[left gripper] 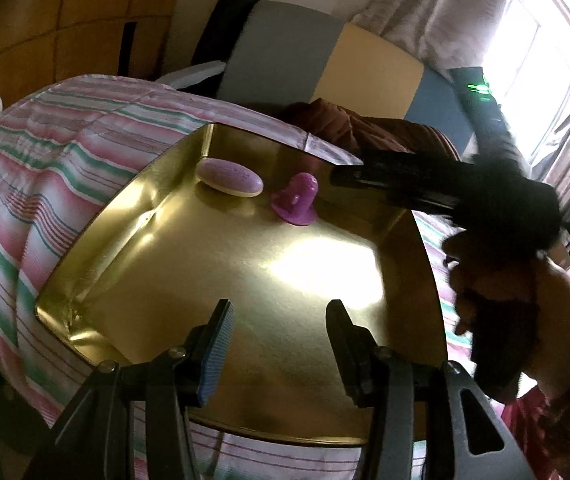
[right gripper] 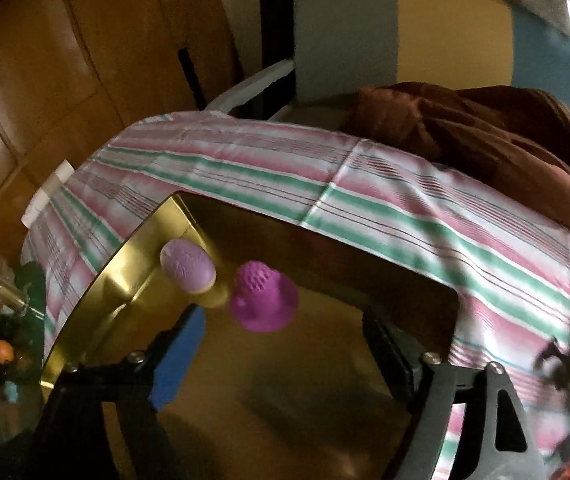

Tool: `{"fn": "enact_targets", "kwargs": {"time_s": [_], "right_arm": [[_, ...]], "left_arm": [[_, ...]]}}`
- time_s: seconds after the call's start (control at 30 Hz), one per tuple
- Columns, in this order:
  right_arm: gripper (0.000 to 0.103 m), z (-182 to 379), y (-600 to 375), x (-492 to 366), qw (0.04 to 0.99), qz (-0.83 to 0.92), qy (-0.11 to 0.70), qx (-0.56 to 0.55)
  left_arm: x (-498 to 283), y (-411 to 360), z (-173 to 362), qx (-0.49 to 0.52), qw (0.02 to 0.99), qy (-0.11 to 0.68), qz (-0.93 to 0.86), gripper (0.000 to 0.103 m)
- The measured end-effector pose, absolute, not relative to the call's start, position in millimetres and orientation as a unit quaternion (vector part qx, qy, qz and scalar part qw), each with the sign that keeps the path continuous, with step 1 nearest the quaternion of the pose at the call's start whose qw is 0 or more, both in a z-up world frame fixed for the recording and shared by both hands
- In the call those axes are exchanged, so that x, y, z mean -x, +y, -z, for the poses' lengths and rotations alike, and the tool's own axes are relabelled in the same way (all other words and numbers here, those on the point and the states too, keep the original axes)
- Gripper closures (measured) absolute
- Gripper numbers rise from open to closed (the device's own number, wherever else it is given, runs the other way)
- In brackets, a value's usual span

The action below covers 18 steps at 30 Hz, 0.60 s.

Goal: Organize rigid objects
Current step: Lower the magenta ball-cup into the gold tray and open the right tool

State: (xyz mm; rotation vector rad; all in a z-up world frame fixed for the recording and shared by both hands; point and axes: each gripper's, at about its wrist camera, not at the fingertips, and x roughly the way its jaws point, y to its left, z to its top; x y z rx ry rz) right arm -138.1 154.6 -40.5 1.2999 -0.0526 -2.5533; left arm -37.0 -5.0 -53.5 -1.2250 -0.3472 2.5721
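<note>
Holding my left gripper (left gripper: 279,344) over the near end of the gold tray (left gripper: 85,276), I keep its jaws parted with nothing between them. The tray sits on a striped cloth (left gripper: 65,148) in pink, green and white. Two things lie at the tray's far end, near each other but apart: a pale purple oval (left gripper: 230,177) close to the far corner, and a magenta bell-shaped piece (left gripper: 296,199) just to its right, standing on its wide base. My right gripper (right gripper: 285,344) is spread wide above the tray floor, released, the magenta piece (right gripper: 263,298) showing just beyond its fingertips and not pressed by either pad (the view is blurred, so I cannot tell whether anything touches it). From the left view, my right hand (left gripper: 533,300) shows at the tray's right edge. A brown cloth (right gripper: 485,136) is bunched beyond the striped one.
</note>
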Motion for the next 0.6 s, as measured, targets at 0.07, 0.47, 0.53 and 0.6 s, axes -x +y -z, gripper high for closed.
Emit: {"fn": "enact_targets", "kwargs": {"time_s": [0.07,0.47,0.53,0.6], "right_arm": [[0.015,36.5,164.9,125.1,0.132,0.886,-0.027,-0.444],[0.012,38.7,223.3,61.2,0.088,0.887,-0.032,-0.452],[0.012,45.3,235.0,48.5,0.076,0.884,-0.037,-0.460],[0.012,51.9,251.9,34.5,0.062,0.882,-0.047,-0.465]], "left_arm": [[35.3,-0.6,53.0,0.423,0.139,-0.113,-0.888,0.055],[19.8,23.2,48.9,0.417,0.151,-0.067,-0.894,0.049],[15.2,27.6,47.6,0.412,0.158,-0.061,-0.895,0.049],[11.6,34.0,46.5,0.410,0.165,-0.054,-0.895,0.049]]}}
